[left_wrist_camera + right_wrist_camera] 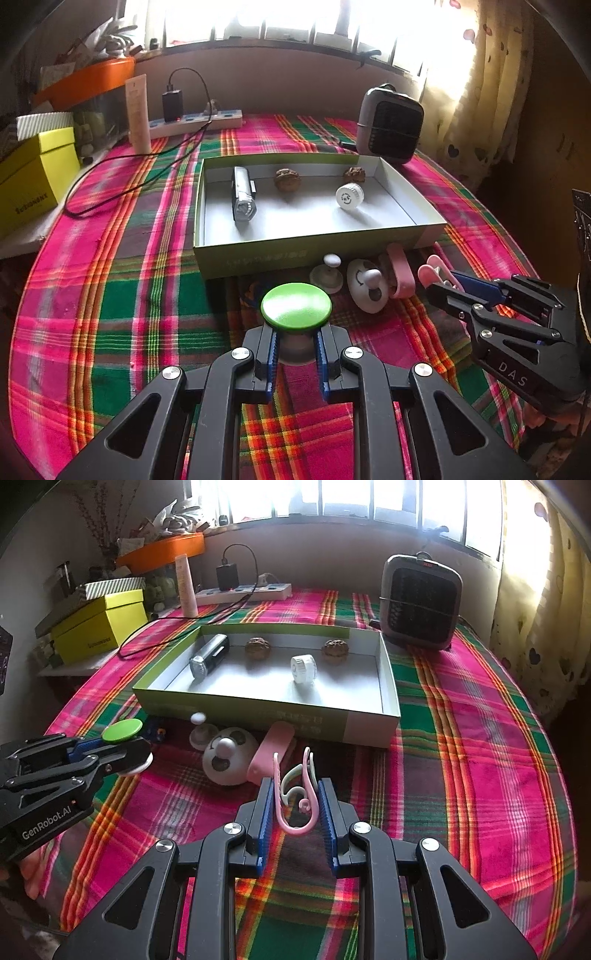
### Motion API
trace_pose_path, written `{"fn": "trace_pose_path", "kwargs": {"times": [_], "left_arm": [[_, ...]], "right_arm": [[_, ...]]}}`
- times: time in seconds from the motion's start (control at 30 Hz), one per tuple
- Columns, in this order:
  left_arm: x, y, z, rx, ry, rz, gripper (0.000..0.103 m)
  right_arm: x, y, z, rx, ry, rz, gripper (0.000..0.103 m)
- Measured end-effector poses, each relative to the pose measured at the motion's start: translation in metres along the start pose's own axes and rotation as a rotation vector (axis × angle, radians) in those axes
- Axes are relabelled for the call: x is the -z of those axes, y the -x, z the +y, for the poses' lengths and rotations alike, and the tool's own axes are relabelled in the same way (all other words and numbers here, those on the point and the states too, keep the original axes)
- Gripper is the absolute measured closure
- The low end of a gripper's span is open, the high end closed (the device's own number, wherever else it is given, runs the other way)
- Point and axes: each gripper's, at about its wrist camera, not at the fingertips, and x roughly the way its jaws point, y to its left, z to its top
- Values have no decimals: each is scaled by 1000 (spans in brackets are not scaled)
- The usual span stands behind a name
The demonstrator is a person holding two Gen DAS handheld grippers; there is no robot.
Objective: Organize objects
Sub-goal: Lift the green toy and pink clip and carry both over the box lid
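my left gripper [297,345] is pinching the stem under a green-capped knob [296,306], and my right gripper [297,812] is clamped on a bundle of pink clips [295,797], their long axis running along the fingers. both loads sit on the near side of the shallow box [255,260], which lies straight ahead and far of both. i'd judge the left is nearer its front wall.

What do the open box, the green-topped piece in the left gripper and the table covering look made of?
Open box: likely cardboard, thin folded walls, matte white inside. Green-topped piece: probably plastic, smooth and glossy, with a window glare on top. Table covering: woven plaid cloth, soft and matte.
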Motion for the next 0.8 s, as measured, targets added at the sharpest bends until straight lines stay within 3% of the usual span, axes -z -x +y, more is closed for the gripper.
{"fn": "trace_pose_path", "kwargs": {"times": [0.8], "left_arm": [[-16,13,3,13,15,-43,88]], "right_arm": [[-19,12,3,-37,4,-56,78]]}}
